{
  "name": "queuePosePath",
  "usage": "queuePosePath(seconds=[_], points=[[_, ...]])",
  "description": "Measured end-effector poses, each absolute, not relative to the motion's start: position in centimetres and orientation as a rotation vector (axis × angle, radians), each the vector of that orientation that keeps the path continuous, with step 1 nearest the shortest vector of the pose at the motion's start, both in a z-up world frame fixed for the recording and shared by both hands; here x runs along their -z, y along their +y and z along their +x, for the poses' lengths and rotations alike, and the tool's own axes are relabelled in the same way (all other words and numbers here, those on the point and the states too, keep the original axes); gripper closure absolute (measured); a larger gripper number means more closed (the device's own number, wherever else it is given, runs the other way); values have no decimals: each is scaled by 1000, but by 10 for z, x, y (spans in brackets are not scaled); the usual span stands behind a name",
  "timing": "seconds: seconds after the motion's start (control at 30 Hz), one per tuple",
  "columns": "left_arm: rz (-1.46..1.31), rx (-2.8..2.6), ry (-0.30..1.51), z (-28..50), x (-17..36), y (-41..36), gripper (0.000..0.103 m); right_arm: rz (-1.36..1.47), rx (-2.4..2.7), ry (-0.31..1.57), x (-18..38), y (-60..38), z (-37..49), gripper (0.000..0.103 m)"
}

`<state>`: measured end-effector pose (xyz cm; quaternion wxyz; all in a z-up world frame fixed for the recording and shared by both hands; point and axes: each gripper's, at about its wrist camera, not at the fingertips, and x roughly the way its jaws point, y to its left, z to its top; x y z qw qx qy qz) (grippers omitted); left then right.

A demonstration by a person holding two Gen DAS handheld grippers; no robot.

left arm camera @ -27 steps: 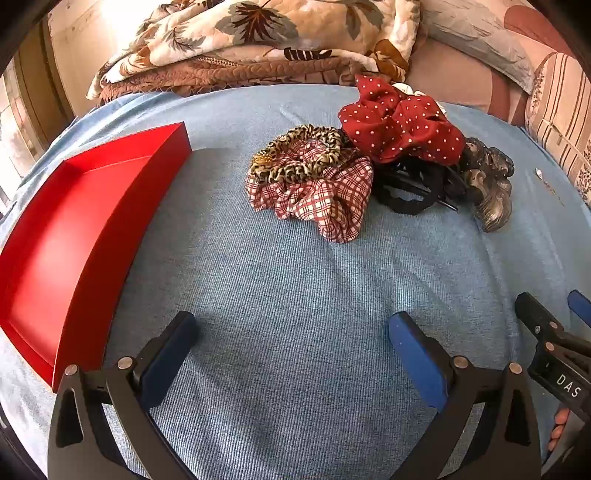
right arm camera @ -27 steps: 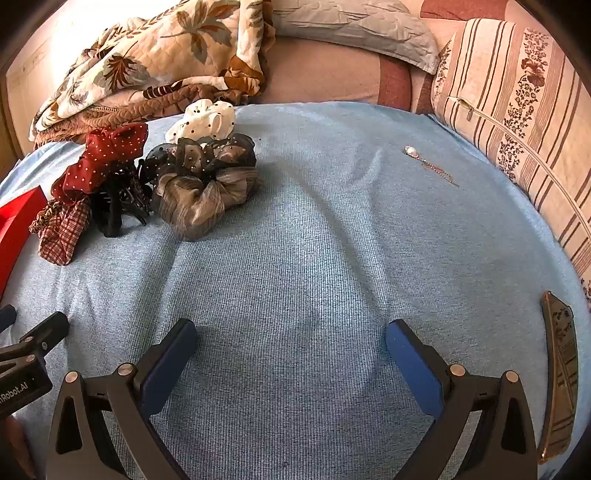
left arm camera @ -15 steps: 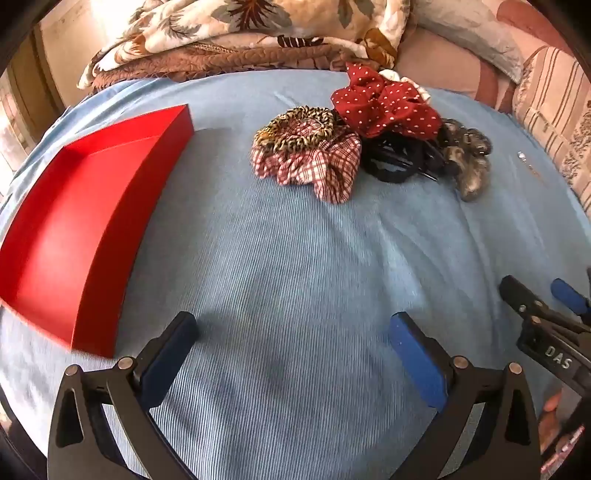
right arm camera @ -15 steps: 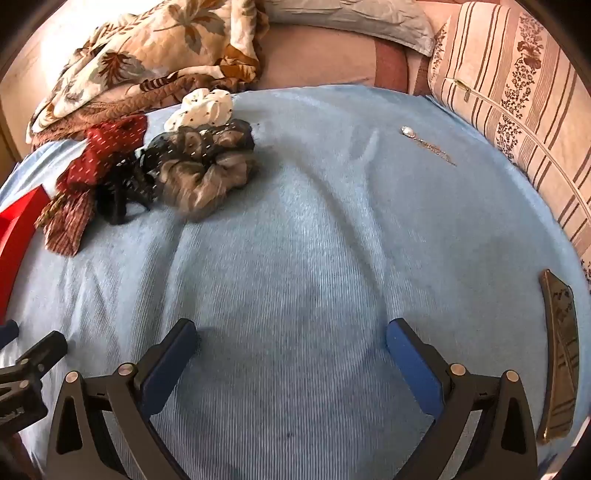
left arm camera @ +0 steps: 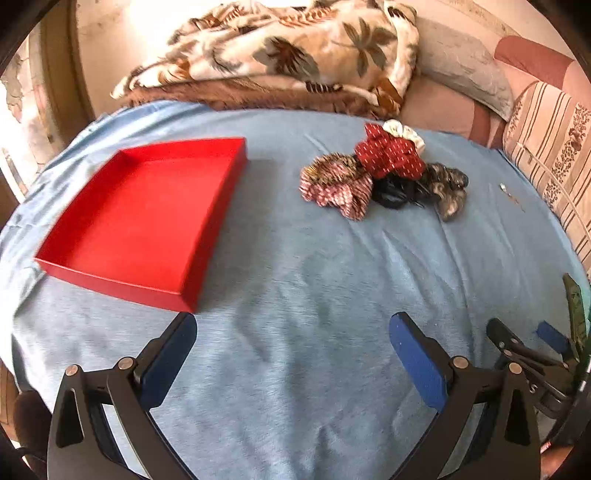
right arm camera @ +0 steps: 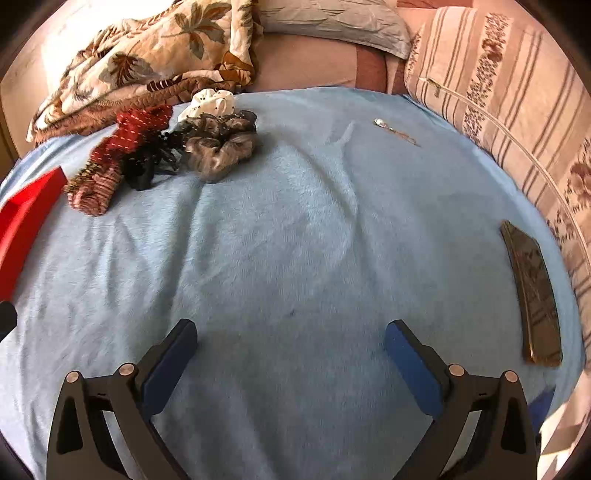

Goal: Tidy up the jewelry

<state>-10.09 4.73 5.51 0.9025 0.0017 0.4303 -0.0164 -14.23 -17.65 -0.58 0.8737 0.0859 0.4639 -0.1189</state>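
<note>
Your shallow red rectangular tray [left arm camera: 147, 218] sits on the left part of the bed with nothing inside it; its near corner lies just ahead of your left gripper [left arm camera: 291, 350]. The task's things are heaped to the tray's right, apart from it: a red-and-white checked fabric scrunchie [left arm camera: 338, 190] touching a leopard-print scrunchie [left arm camera: 330, 166], a dark red dotted scrunchie [left arm camera: 389, 157] on top, a white scrunchie [right arm camera: 212, 101] behind, a black hair claw clip [left arm camera: 393, 192] in the middle, and a grey-brown sheer scrunchie [right arm camera: 219, 153] at the right end. A thin silver chain with a small pendant [right arm camera: 393, 129] lies alone, well to the right of the heap, near the striped floral cushion [right arm camera: 517, 110].

Both your grippers stand wide with nothing between the blue pads; the right gripper [right arm camera: 290, 350] hovers over bare cloth. Between you and the heap, the light blue bedsheet [right arm camera: 295, 229] is open, only lightly wrinkled. A dark patterned flat case [right arm camera: 532, 291] lies near the right edge of the bed. At the far edge, a leaf-print blanket [left arm camera: 288, 55] is bunched up beside a grey pillow [right arm camera: 332, 18].
</note>
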Motion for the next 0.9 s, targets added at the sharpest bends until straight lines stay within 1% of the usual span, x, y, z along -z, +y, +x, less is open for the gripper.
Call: queuePosePath(seconds=[0.1, 0.37, 0.4, 0.47, 0.63, 0.9], points=[[24, 30, 877, -107, -69, 53, 0, 205, 249, 926, -6, -173, -156, 0], [5, 46, 743, -139, -110, 65, 0, 155, 261, 772, -57, -155, -175, 0], [5, 49, 741, -130, -120, 66, 0, 150, 265, 756, -62, -151, -178, 0], [-4, 52, 724, -135, -127, 69, 0, 138, 274, 728, -71, -147, -183, 0], [-18, 62, 703, -145, -135, 77, 0, 130, 291, 675, -86, -139, -191, 0], [-22, 63, 735, -151, -136, 84, 0, 153, 295, 679, -90, -139, -201, 0]])
